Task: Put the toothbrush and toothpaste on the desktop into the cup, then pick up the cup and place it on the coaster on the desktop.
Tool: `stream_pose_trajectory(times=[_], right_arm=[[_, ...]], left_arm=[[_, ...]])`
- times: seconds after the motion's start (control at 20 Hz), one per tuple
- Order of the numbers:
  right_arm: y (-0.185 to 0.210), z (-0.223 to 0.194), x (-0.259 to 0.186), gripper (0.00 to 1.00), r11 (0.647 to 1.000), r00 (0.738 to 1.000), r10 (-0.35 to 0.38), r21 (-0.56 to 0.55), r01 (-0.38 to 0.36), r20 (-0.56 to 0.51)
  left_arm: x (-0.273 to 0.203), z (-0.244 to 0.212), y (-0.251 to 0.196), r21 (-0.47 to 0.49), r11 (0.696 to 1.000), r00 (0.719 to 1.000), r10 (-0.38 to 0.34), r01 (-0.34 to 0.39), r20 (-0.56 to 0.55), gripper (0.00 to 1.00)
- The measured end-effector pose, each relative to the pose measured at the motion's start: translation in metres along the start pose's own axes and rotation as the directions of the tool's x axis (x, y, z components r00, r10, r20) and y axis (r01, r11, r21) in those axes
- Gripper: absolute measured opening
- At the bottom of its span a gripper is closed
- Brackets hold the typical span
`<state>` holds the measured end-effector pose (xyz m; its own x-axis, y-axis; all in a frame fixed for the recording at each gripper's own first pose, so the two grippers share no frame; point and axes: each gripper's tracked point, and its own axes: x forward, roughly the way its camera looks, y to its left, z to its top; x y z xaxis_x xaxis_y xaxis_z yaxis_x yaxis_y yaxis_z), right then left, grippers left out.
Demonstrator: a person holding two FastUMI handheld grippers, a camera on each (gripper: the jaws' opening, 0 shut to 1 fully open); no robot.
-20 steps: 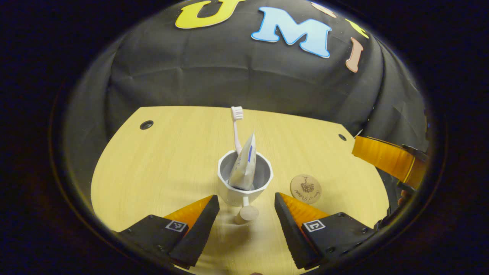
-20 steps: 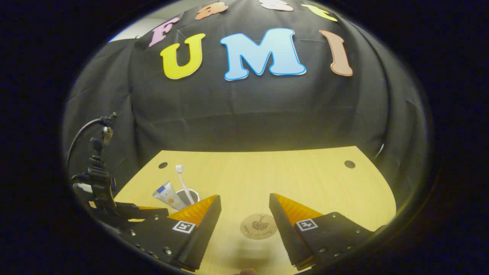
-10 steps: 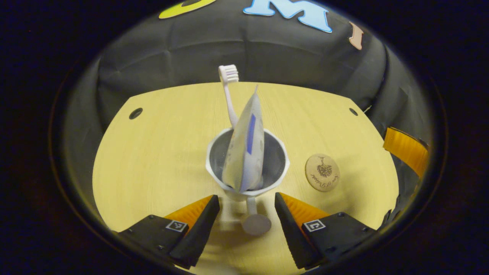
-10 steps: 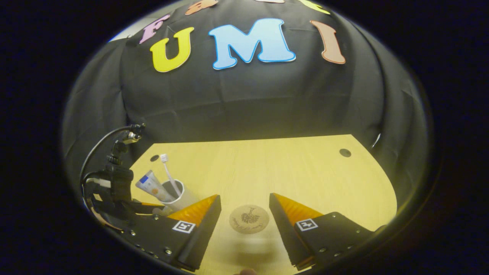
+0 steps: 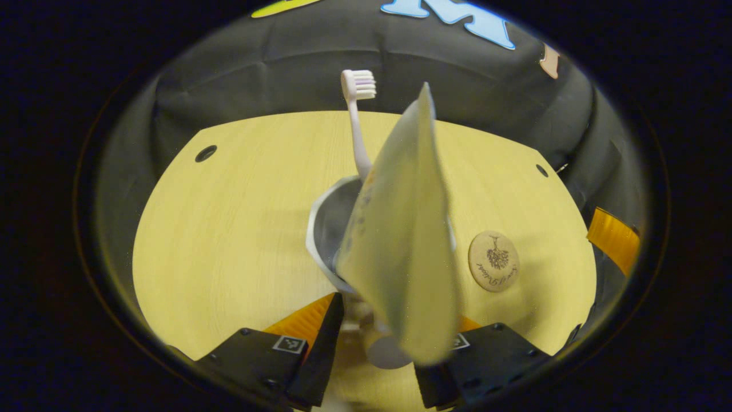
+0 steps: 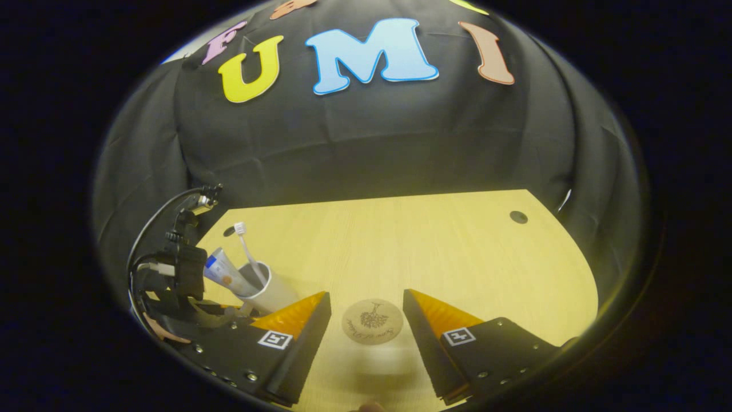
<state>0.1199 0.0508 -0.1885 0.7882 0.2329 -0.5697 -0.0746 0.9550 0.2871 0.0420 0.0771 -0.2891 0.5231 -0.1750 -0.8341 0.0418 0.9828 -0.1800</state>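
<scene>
A white cup [image 5: 326,229] stands on the wooden desktop [image 5: 229,229] with a white toothbrush [image 5: 357,126] and a pale toothpaste tube [image 5: 406,252] in it; the tube leans close to the camera. My left gripper [image 5: 370,300] has its jaws narrowed around the cup's knobbed handle [image 5: 386,352]; the tube hides the right finger's contact. A round wooden coaster [image 5: 494,261] lies right of the cup. In the right gripper view my right gripper [image 6: 366,294] hovers open just above the coaster [image 6: 372,320], with the cup [image 6: 273,293] to its left.
The left gripper's body and cable [image 6: 177,274] sit behind the cup in the right gripper view. Part of the right gripper [image 5: 615,237] shows at the far right of the left gripper view. Cable holes [image 5: 205,153] [image 6: 518,217] mark the desktop's back corners.
My left gripper moved in on the cup until the handle lay between its fingers, and its jaws narrowed. The toothpaste tube now looms nearer. The right gripper drifted slightly, staying over the coaster.
</scene>
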Motion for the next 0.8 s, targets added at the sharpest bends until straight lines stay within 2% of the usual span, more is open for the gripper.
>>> stream_pose_trajectory(times=[0.15, 0.2, 0.25, 0.5, 0.8], right_arm=[[-0.003, -0.003, 0.0, 0.8, 1.0, 1.0, -0.001, 0.005, 0.001, -0.009], [-0.004, -0.003, -0.001, 0.8, 1.0, 1.0, -0.002, 0.008, 0.002, -0.01], [-0.005, -0.003, -0.003, 0.8, 1.0, 1.0, -0.002, 0.011, 0.002, -0.01], [-0.013, -0.002, -0.007, 0.8, 1.0, 1.0, -0.009, 0.023, 0.009, -0.006], [-0.026, -0.002, -0.011, 0.8, 0.999, 1.0, -0.015, 0.047, 0.015, 0.0]], left_arm=[[0.008, -0.005, -0.002, -0.002, 1.0, 1.0, 0.011, -0.011, -0.006, 0.42], [0.011, -0.008, -0.002, 0.007, 1.0, 1.0, 0.024, -0.024, -0.005, 0.42], [0.013, -0.008, -0.001, 0.019, 0.999, 0.999, 0.035, -0.035, -0.002, 0.38], [0.016, -0.01, 0.004, 0.049, 0.996, 0.997, 0.08, -0.08, -0.006, 0.32], [0.006, 0.003, -0.015, 0.085, 0.994, 0.997, 0.066, -0.069, 0.038, 0.32]])
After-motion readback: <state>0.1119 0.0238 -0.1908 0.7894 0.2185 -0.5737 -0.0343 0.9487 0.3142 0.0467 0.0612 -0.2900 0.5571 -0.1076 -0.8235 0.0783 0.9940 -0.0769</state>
